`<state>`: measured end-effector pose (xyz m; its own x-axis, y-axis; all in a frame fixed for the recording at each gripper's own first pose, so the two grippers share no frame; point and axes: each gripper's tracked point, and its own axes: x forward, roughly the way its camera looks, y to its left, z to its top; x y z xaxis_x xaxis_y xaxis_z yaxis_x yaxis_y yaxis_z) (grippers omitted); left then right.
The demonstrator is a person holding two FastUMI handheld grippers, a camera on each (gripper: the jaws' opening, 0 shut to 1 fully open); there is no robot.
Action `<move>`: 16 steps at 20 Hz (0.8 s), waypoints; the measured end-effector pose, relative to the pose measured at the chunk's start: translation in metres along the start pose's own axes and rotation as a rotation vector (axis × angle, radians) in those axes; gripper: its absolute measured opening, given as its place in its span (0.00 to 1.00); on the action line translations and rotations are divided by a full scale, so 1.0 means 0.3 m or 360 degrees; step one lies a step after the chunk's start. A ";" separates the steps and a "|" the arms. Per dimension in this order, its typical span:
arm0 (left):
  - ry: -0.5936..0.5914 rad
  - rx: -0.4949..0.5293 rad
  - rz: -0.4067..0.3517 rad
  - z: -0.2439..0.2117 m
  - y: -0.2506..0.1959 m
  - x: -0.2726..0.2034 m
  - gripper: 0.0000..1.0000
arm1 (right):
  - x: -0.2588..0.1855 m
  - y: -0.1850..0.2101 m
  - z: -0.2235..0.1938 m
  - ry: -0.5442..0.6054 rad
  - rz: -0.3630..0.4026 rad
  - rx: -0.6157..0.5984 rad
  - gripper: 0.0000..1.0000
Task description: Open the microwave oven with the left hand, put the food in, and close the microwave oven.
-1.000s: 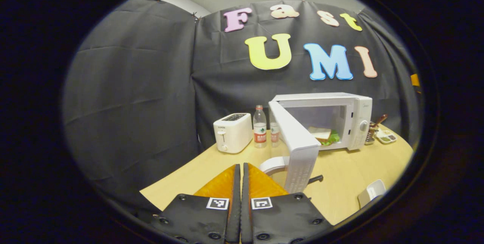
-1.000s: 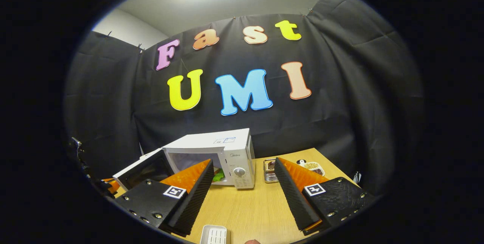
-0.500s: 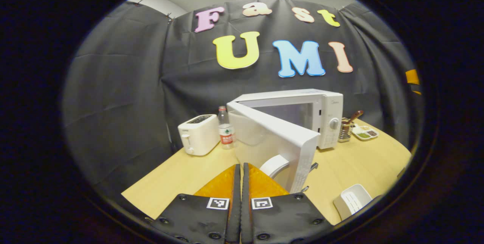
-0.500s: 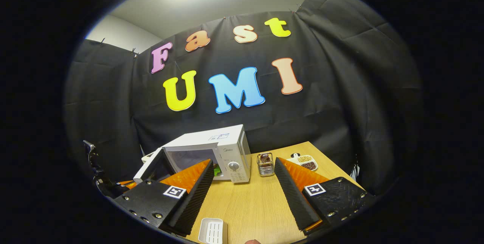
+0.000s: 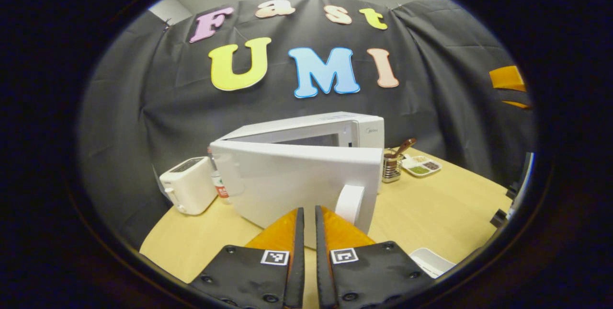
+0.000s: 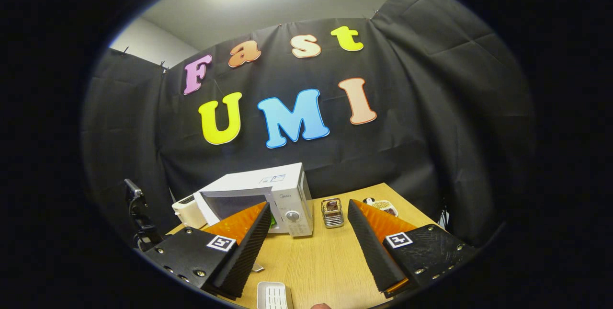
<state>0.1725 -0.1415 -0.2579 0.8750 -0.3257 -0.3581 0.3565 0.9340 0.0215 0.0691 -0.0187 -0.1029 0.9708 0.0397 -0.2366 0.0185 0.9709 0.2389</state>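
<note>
The left tongs [image 5: 306, 232] sit nearly closed with only a thin slit between the fingers and nothing held, right up against the white door [image 5: 292, 179] of the microwave oven [image 5: 330, 129], beside its curved handle [image 5: 349, 203]. The door stands partly ajar. The right tongs [image 6: 306, 232] hang wide open and empty over the wooden desk [image 6: 321, 261], well apart from the microwave oven [image 6: 282, 194]. A white toaster [image 5: 187, 185] stands left of the oven, a metal utensil holder [image 5: 391, 165] and a small condiment dish [image 5: 421, 165] to its right.
</note>
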 end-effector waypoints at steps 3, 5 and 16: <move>-0.0009 -0.0036 -0.0077 0.028 -0.018 0.088 0.18 | -0.001 -0.008 0.007 -0.0020 -0.0066 -0.0033 0.98; -0.0020 -0.0042 -0.0123 0.052 -0.026 0.144 0.18 | 0.004 -0.030 0.006 -0.0016 -0.0133 -0.0018 0.98; -0.0027 -0.0051 -0.0305 0.090 -0.068 0.407 0.13 | 0.033 -0.076 0.006 -0.0029 -0.0399 -0.0008 0.98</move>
<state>0.2811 -0.2042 -0.2768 0.7977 -0.5003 -0.3367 0.5068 0.8588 -0.0755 0.0786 -0.0410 -0.1090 0.9402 -0.2065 -0.2709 0.2579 0.9511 0.1700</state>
